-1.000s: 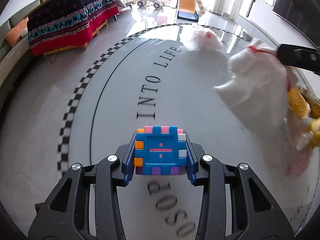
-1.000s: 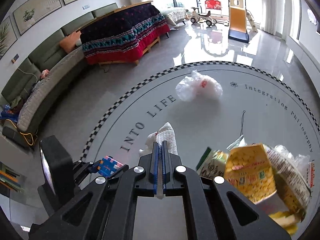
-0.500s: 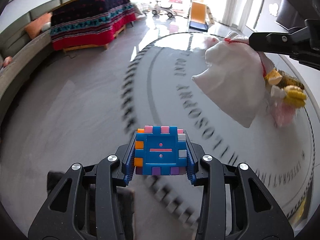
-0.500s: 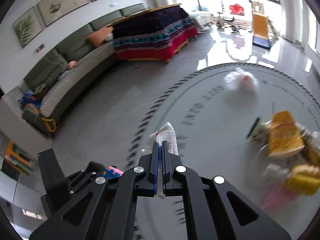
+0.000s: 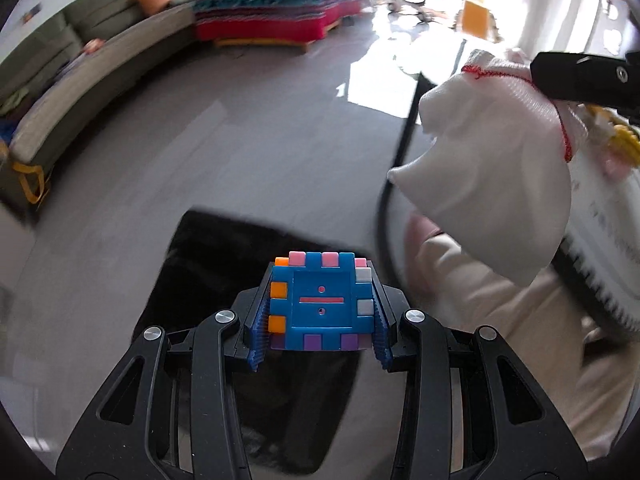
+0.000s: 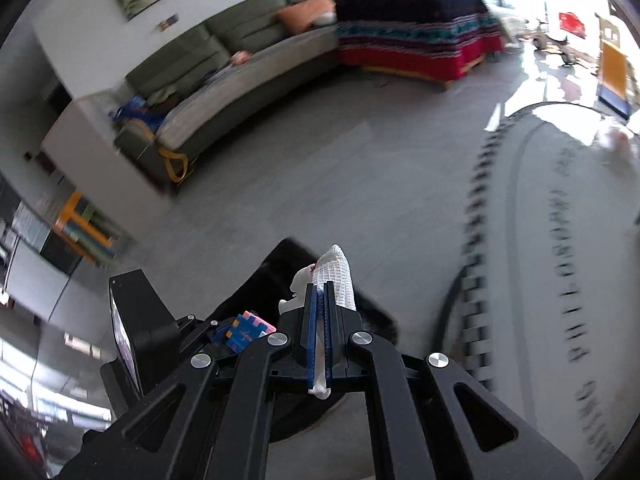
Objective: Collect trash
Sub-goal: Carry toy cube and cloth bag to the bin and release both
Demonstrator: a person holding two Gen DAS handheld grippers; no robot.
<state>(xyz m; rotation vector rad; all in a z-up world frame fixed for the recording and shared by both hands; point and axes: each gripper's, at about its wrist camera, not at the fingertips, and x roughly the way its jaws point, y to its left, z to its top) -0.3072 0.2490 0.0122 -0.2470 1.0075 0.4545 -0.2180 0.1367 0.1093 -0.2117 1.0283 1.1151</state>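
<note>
Low in the frame's centre, the left tool (image 5: pixel 322 312) clamps a rigid, light blue puzzle cube (image 5: pixel 322 300) by its flat sides. The right tool (image 6: pixel 319 332) pinches a limp white glove (image 5: pixel 492 168) by its cuff; it looks likely to swing.

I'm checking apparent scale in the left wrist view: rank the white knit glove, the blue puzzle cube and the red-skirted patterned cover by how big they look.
1. white knit glove
2. red-skirted patterned cover
3. blue puzzle cube

Nearness inflates the glove and cube; the cover is far off.
</note>
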